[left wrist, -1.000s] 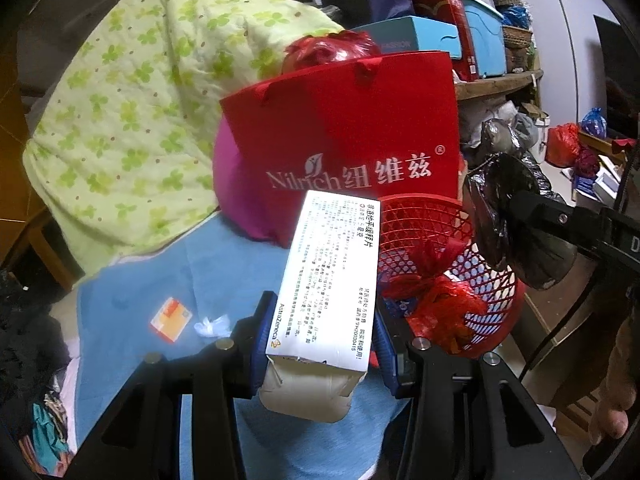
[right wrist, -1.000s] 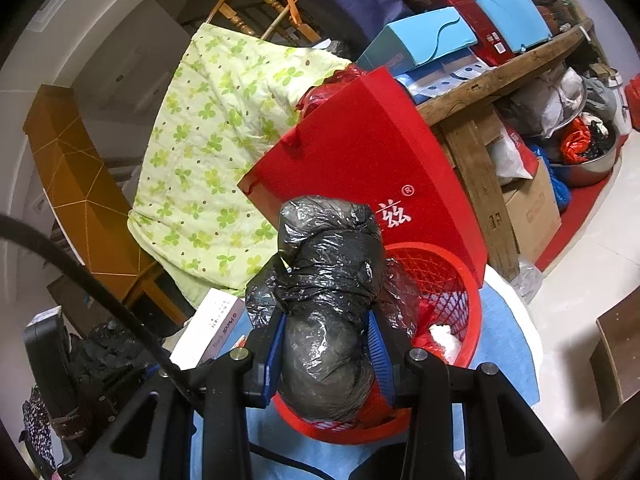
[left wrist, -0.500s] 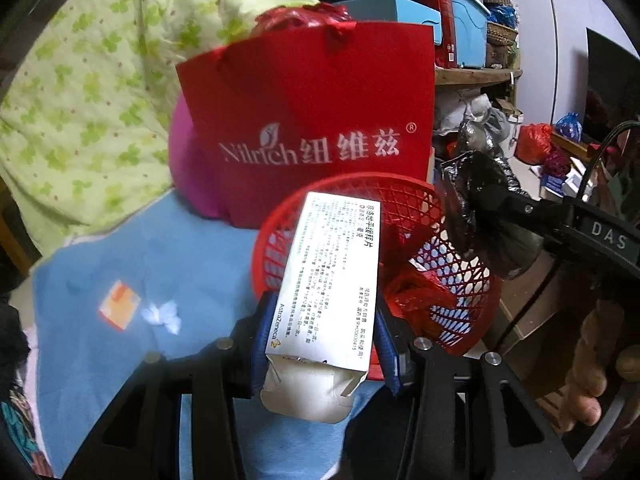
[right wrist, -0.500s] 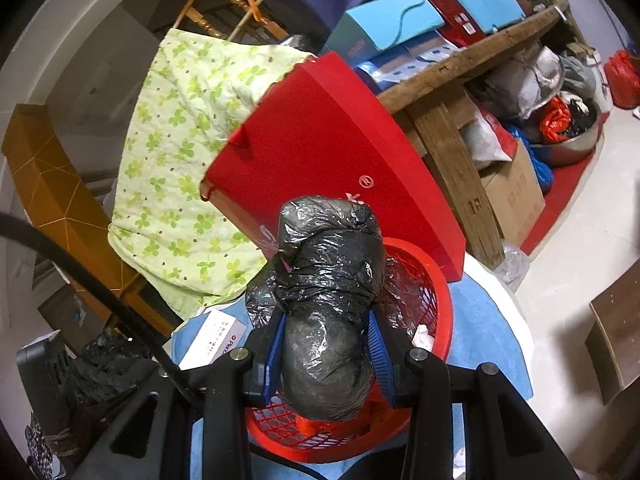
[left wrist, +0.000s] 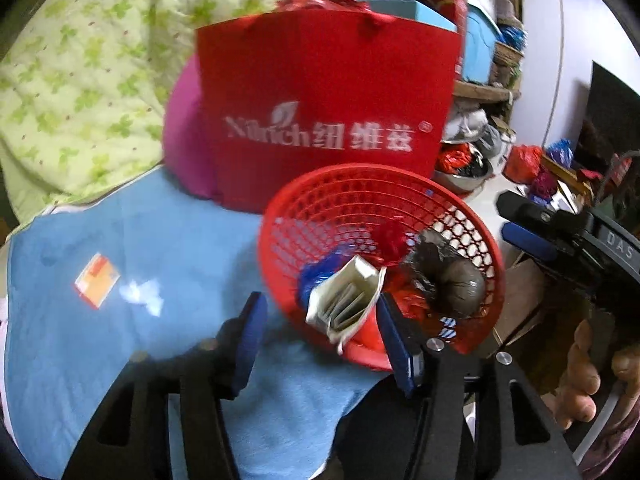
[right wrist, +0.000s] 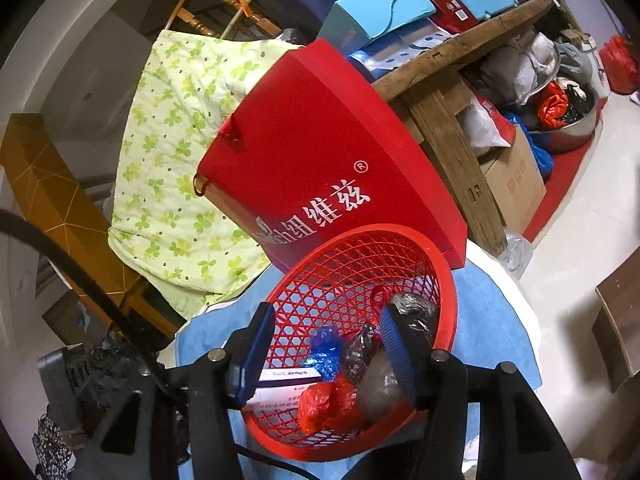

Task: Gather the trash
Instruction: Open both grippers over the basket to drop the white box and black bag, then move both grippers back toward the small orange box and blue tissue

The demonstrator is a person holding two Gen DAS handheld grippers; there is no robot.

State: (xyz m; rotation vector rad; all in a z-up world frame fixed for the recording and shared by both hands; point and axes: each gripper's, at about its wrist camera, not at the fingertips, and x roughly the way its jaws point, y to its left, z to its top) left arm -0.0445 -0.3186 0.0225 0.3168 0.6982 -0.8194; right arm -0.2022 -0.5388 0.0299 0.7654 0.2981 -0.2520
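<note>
A red mesh basket stands on a blue cloth. My left gripper hangs at its near rim, jaws opening and gripping nothing. A white medicine box lies inside the basket just past the fingertips, free of the pads. My right gripper is over the basket, jaws opening and holding nothing. A black plastic bag bundle rests in the basket against the right finger. A red crumpled bag and a blue wrapper also lie inside.
A big red paper bag stands right behind the basket. An orange-and-white packet and a white scrap lie on the cloth. A green flowered quilt is at the back. A wooden shelf holds boxes. A person's hand holds the right gripper.
Both grippers opened. The white box left the left jaws and the black bag left the right jaws; both now lie in the basket. The left gripper moved closer to the basket and lower.
</note>
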